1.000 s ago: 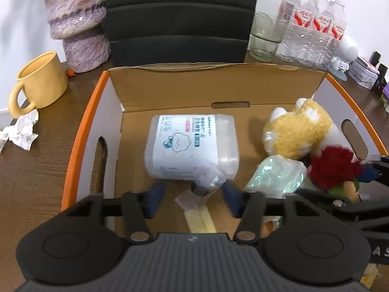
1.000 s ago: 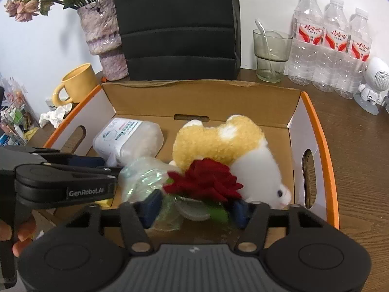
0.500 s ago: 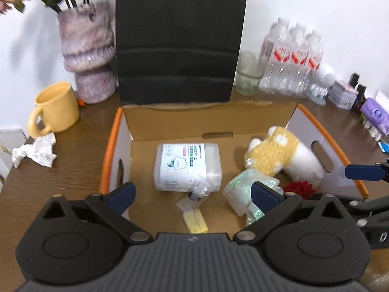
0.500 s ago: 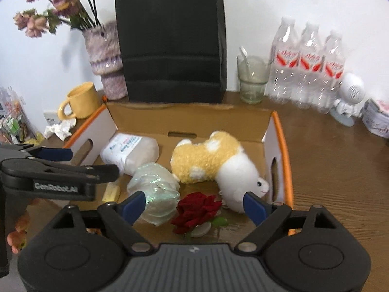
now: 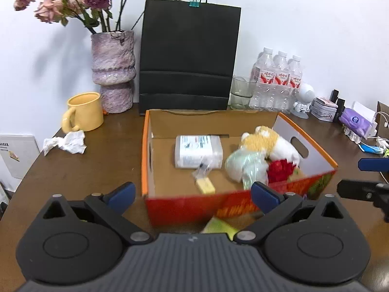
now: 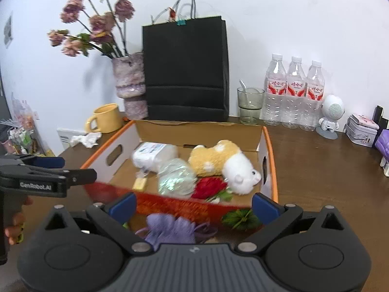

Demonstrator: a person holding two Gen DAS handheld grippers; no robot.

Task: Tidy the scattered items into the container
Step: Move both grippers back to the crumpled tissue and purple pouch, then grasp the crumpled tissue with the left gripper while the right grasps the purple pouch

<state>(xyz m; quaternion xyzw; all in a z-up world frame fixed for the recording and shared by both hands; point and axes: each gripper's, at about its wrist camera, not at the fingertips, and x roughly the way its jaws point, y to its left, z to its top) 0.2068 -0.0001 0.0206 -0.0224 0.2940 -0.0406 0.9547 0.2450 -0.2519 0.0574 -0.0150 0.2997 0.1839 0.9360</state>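
Two claws are seen at the lower edge of their own views, each spread wide with nothing between the blue pads. The left claw [image 5: 192,193] stands before the red front wall of the cardboard box [image 5: 287,123]; the jaws of the right claw [image 6: 192,203] have just been opening, with nothing gripped. In the right wrist view the left claw's side arm enters from the left edge, and the lettering "GenRobot.AI" is read on it.

Inside the box, at frame centre, the following are found: a white wipes pack [image 5: 198,150] with a blue-printed label too small to be read, a yellow and white plush toy [image 6: 222,161], a translucent crinkled bag [image 6: 176,178], a red rose [image 6: 209,187] and a small yellow block [image 5: 206,185].

A purple fluffy item [image 6: 170,228] is seen outside the box, low in the right wrist view.

On the surface [image 5: 73,170], upper right, three water bottles [image 6: 295,92] carry red and white labels with unreadable script.
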